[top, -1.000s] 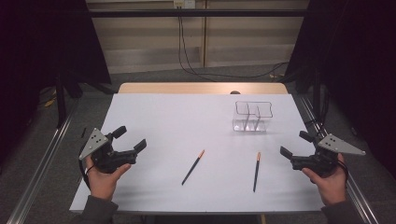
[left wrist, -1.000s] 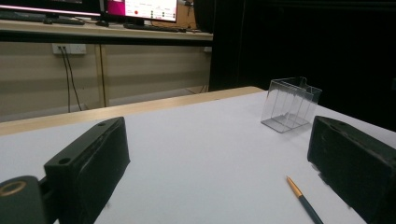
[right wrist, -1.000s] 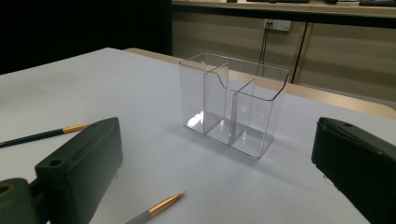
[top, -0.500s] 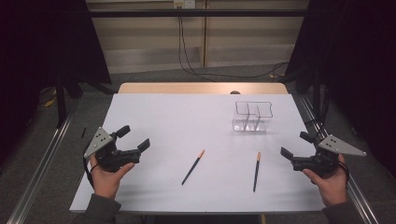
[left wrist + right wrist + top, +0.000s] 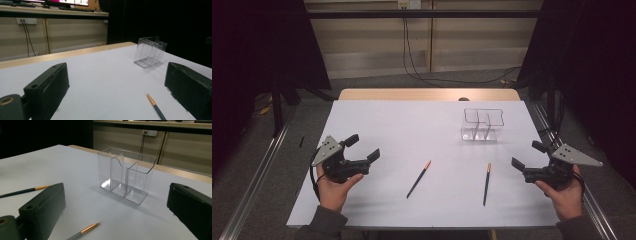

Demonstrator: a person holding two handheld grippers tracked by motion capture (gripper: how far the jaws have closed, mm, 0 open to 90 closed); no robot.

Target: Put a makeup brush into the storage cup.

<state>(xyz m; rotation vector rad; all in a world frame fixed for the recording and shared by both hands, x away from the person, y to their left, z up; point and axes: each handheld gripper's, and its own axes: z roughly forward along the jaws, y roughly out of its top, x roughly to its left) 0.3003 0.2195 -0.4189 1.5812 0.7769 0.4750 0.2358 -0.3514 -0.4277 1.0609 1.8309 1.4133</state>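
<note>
A white table top (image 5: pixel 422 130) fills the middle of the high view, with a strip of pale wood (image 5: pixel 427 94) showing along its far edge. Beyond it stands a beige panelled wall (image 5: pixel 422 45). A white socket plate (image 5: pixel 408 4) sits high on that wall, and black cables (image 5: pixel 412 55) hang down from it and trail across the grey floor (image 5: pixel 412 80). Dark curtains (image 5: pixel 262 40) close off both sides of the room. Metal rails (image 5: pixel 252 175) run along the floor on either side of the table. In the left gripper view, lit monitors (image 5: pixel 67 2) stand on a shelf above the wall
</note>
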